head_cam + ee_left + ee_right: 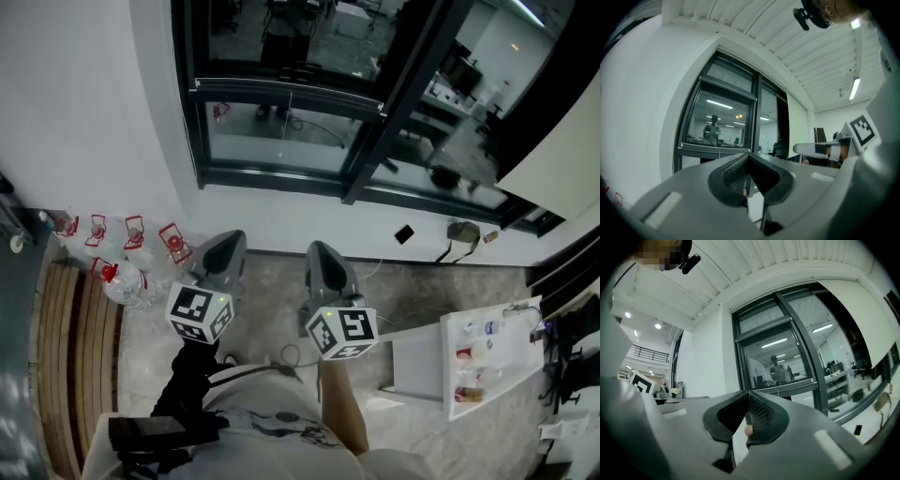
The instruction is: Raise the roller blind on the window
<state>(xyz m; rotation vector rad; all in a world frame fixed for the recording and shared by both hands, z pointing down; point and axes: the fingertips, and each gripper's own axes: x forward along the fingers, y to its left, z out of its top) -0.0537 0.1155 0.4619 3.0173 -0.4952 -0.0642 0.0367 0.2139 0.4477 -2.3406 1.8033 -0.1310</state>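
Near the bottom, side by side, two in all: left hand-held gripper [228, 240] and right hand-held gripper [323, 249], jaws of both pinched together, facing the window [281, 141]. Far right, one cream roller blind [562, 159], partly down.

Office-type workspace, large open room next to a big glazed wall.
Dark-framed window [281, 122] set in a plain white wall [89, 112]. The glass shows strip lights, white desks [836, 378] and office chairs; can't tell whether they are behind it or mirrored. White slatted ceiling [754, 21] with long tube lights [854, 88]. A mezzanine railing [644, 352] at an upper level in the right gripper view. Pale stone-look floor [272, 300], a slatted wooden bench [66, 356] at the left, and clear bottles with red handles [127, 253] grouped by the wall. A white shelf unit [487, 352] holds small containers. A power adapter [462, 232] with its cable lies under the window.
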